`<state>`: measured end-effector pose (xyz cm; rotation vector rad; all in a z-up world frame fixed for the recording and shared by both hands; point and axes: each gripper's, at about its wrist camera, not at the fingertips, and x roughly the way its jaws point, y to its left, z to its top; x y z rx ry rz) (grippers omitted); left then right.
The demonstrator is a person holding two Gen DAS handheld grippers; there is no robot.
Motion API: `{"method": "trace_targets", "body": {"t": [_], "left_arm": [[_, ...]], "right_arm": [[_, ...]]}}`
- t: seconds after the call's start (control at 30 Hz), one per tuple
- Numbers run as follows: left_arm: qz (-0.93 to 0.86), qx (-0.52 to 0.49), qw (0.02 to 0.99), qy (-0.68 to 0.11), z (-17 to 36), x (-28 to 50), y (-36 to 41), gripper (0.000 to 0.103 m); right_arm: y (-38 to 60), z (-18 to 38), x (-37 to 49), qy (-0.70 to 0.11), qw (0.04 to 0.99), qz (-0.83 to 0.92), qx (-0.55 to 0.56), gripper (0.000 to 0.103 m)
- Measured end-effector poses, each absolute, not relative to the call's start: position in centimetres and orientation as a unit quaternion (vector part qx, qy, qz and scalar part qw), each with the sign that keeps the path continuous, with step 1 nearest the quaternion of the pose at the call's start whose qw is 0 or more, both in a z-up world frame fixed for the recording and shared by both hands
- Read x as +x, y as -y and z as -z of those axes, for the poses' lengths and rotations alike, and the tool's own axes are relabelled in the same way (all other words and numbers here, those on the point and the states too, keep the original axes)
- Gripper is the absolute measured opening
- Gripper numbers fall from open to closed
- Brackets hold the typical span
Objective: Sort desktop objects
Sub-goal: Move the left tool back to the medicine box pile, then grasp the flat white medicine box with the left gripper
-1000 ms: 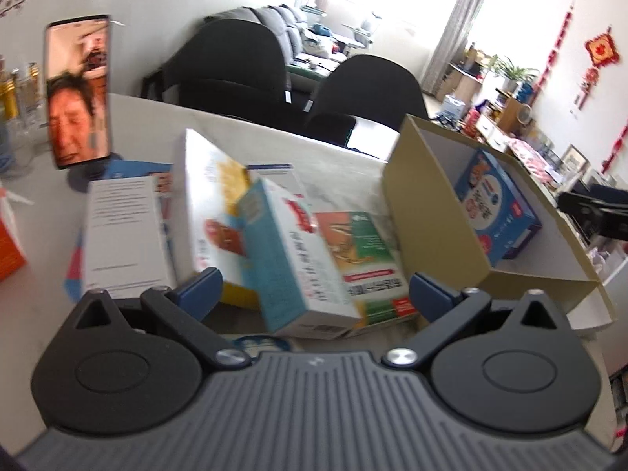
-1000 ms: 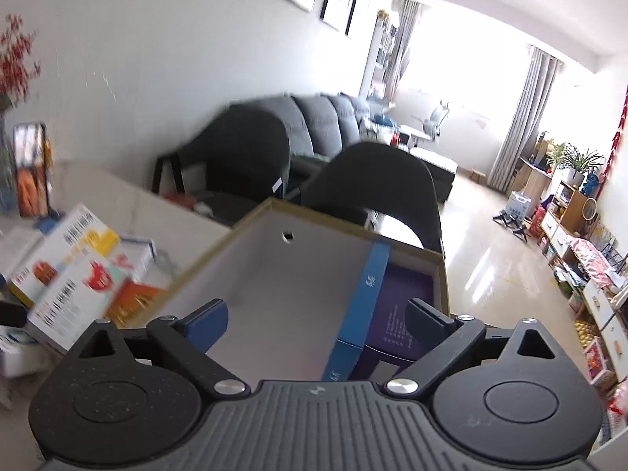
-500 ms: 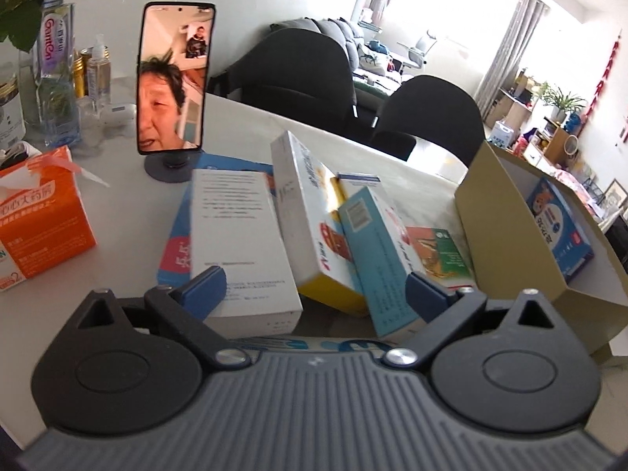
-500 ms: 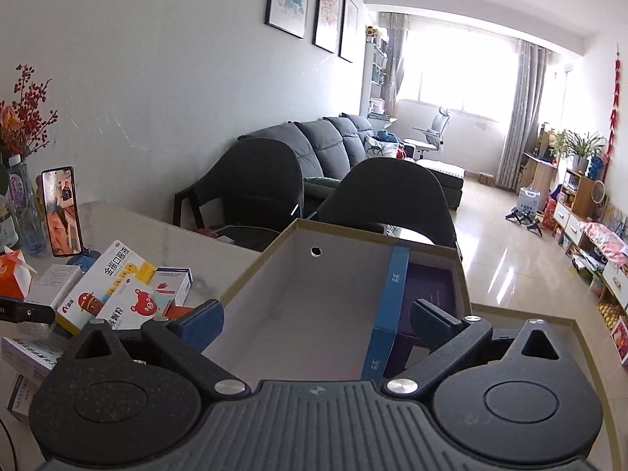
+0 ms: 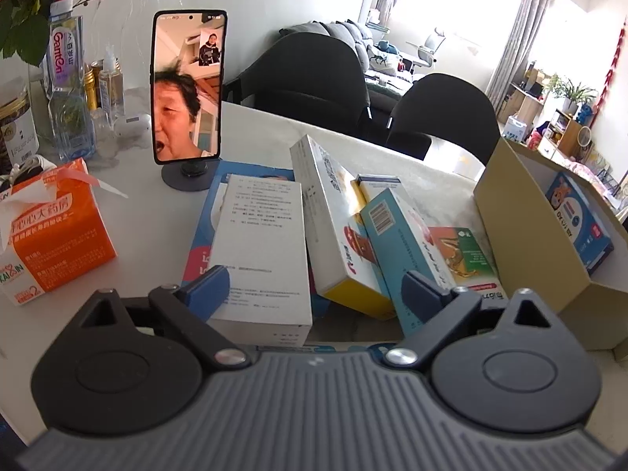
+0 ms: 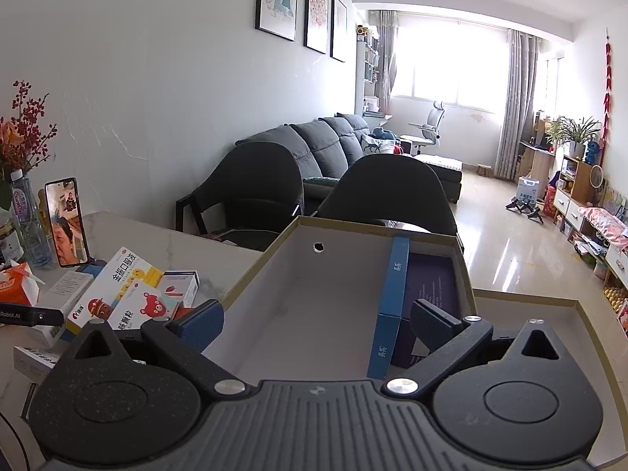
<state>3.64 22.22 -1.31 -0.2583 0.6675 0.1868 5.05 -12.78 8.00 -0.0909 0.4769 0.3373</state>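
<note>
Your left hand-held gripper (image 5: 316, 288) is spread wide, with its jaws just now easing inward a bit, nothing pinched. It hangs over the pile of medicine boxes: the white box (image 5: 261, 251) sits right ahead of its left finger, the yellow-ended box (image 5: 337, 231) leans tilted between the fingers, and the teal box (image 5: 404, 251) sits by its right finger. The boxes overlap, so there's hardly any gap between their edges. Further right, the cardboard box (image 5: 506, 235) wall stands close.

Your right hand-held gripper (image 6: 314, 324) is spread too and empty, above the cardboard box's open inside, where a blue box (image 6: 388, 306) stands on edge just ahead.
</note>
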Motion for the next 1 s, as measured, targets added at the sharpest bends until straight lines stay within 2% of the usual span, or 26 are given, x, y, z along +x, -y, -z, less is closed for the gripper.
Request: {"method": "trace_targets", "body": {"t": [0.23, 0.37, 1.0], "left_arm": [[-0.134, -0.109, 0.929, -0.328, 1.7, 3.8, -22.9, 0.084], [-0.15, -0.124, 0.916, -0.351, 2.5, 4.0, -23.9, 0.063], [-0.197, -0.208, 0.9, -0.328, 2.2, 0.2, -28.2, 0.062]], "right_arm": [[12.8, -7.8, 4.8, -0.237, 0.956, -0.17, -0.039, 0.102], [12.8, -7.7, 4.7, -0.238, 0.955, -0.172, -0.037, 0.102], [12.1, -7.1, 5.1, -0.248, 0.951, -0.184, -0.029, 0.102]]}}
